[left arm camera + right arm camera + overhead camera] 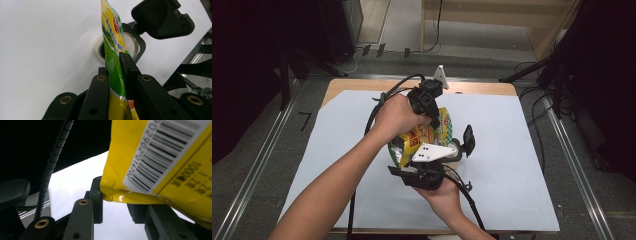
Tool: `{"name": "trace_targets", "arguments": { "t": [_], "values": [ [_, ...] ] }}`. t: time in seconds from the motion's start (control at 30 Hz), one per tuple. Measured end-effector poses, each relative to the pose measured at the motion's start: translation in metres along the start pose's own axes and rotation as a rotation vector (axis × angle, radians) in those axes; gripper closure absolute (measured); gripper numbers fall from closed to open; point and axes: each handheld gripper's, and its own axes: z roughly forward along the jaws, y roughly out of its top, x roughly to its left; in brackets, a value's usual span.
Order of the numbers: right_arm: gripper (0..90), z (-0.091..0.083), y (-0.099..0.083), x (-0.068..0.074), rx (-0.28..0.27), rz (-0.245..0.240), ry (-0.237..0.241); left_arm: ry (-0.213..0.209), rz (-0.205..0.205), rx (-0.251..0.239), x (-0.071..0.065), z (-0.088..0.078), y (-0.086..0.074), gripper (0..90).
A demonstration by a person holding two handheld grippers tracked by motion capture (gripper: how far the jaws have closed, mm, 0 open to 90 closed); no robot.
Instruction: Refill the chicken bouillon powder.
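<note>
Even overhead light falls on the white paper sheet covering the wooden desk (492,89), so the sheet reads bright while the floor and the dark surroundings beyond the desk's left and right edges sink into near black, and soft, short shadows lie under the forearms. In the left gripper view the white sheet is almost blown out, and a glossy yellow-and-green printed snack bag (113,62) carries streaks of glare. In the right gripper view the bag's barcode is slightly soft from closeness, the upper left is black, and the nearest black claw parts blur.
</note>
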Motion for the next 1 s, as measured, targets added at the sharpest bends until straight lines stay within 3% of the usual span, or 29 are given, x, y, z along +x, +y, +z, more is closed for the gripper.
{"name": "trace_targets", "arguments": {
  "t": [0.63,1.0],
  "values": [
    [70.1,0.0032,-0.0007,-0.0021,0.006,-0.037,-0.005,-0.015,-0.002,-0.021,0.0065,-0.0015,-0.0044,86.2],
    [70.0,0.0043,-0.0037,-0.0035,0.014,-0.025,0.010,-0.017,-0.017,-0.024,0.0098,0.0024,-0.0069,85.3]
  ]
}}
